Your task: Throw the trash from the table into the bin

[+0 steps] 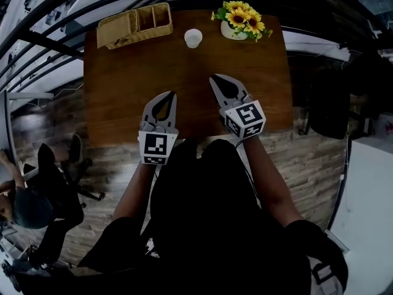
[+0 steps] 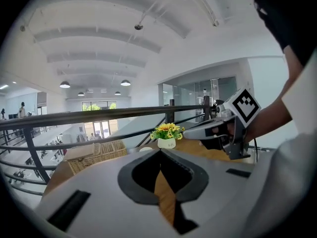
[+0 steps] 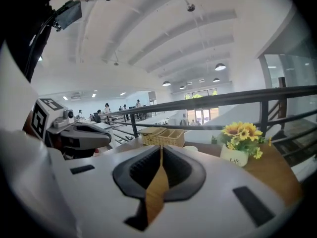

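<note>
- At the far left corner of the table (image 1: 123,103) sits a wicker basket (image 1: 135,24) split into compartments; it is the only container we see, so we judge it is the bin
- The left gripper (image 1: 168,96) hovers over the near half of the table; its fingers are pressed together tip to tip with nothing between them, and only table wood shows through the gap behind the tips
- The white cup (image 1: 193,37) stands upright near the far edge, between the basket and the flowers and well apart from both grippers; it is the only thing we would call trash
- We judge the cup light and thin-walled, easy to tip over or crush, so we would take it across the body just below the rim with a gentle squeeze, once one pair of fingers has spread
- The right gripper (image 1: 215,78) is the nearer one to the cup; its fingers are also closed on nothing
- The sunflower pot (image 1: 238,24) stands near the cup on its right, so we would approach the cup from the front
</note>
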`<state>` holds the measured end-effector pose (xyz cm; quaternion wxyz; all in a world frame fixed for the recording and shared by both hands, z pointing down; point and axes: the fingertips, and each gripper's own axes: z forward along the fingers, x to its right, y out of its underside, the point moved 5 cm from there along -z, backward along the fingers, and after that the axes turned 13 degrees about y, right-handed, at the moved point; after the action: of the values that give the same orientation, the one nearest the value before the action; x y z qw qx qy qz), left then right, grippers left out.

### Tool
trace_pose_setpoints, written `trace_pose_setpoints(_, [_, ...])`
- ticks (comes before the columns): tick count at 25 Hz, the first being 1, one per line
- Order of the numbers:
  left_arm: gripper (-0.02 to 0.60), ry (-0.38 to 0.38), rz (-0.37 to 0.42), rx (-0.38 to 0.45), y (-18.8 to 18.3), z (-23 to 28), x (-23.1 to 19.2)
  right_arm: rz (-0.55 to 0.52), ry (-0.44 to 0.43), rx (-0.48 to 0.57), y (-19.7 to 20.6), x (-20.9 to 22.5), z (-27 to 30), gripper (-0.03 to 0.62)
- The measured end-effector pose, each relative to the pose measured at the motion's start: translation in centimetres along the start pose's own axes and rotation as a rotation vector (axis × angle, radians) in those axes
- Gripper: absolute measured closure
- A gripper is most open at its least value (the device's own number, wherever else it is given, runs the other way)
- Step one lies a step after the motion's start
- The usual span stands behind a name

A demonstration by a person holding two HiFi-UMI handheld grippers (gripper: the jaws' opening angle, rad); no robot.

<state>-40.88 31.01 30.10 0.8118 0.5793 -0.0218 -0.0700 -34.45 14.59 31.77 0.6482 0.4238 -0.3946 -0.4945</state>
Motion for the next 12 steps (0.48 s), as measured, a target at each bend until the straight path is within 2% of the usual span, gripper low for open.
trace_pose_setpoints(4, [0.569, 0.02, -0.009, -0.004, 0.5, 2.1, -2.3, -0.001, 0.069, -0.03, 1.3, 1.1, 3.9, 0.579])
trace_pose_setpoints(10, [0.569, 0.041, 0.017, -0.055, 0.7, 5.4, -4.8, -0.022, 0.108, -0.09, 3.4, 2.8, 9.7, 0.575])
trace_pose_setpoints(12, [0.569, 0.039, 0.012, -0.061, 0.9, 6.3, -5.5, -0.025, 0.11, -0.11, 4.2, 3.6, 11.6, 0.539])
